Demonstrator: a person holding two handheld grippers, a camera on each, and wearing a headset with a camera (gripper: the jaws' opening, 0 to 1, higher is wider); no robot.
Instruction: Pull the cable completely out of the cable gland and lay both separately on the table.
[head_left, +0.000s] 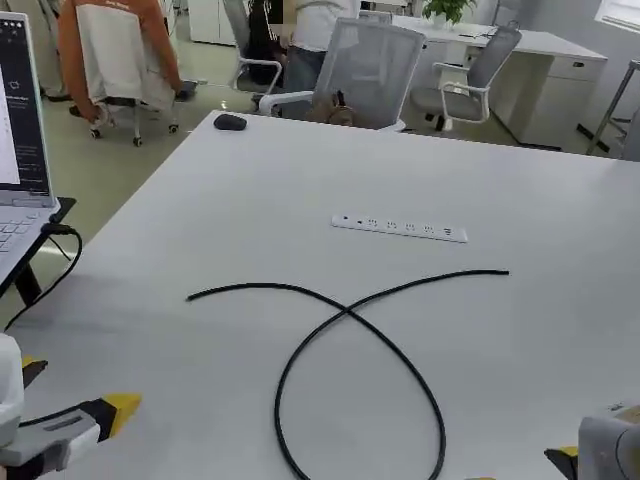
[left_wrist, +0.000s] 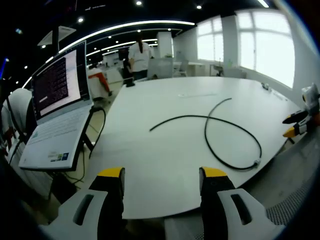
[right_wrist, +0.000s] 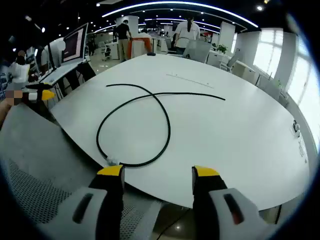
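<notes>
A long black cable (head_left: 348, 311) lies on the white table (head_left: 520, 340), crossing itself once into a loop whose near side runs to the table's front edge. A small silvery cable gland (right_wrist: 111, 161) sits on the cable at the near part of that loop, and it also appears as the gland (left_wrist: 257, 162) in the left gripper view. My left gripper (left_wrist: 162, 175) hangs open off the front left of the table, holding nothing. My right gripper (right_wrist: 157, 172) is open off the front right, short of the gland. Both yellow-tipped grippers appear low in the head view, left gripper (head_left: 75, 388) and right gripper (head_left: 548, 464).
A laptop (head_left: 20, 150) on a stand occupies the table's left edge, with a cord hanging beside it. A white power strip (head_left: 398, 227) lies beyond the cable, and a dark mouse (head_left: 229, 122) sits at the far edge. Office chairs and people are behind the table.
</notes>
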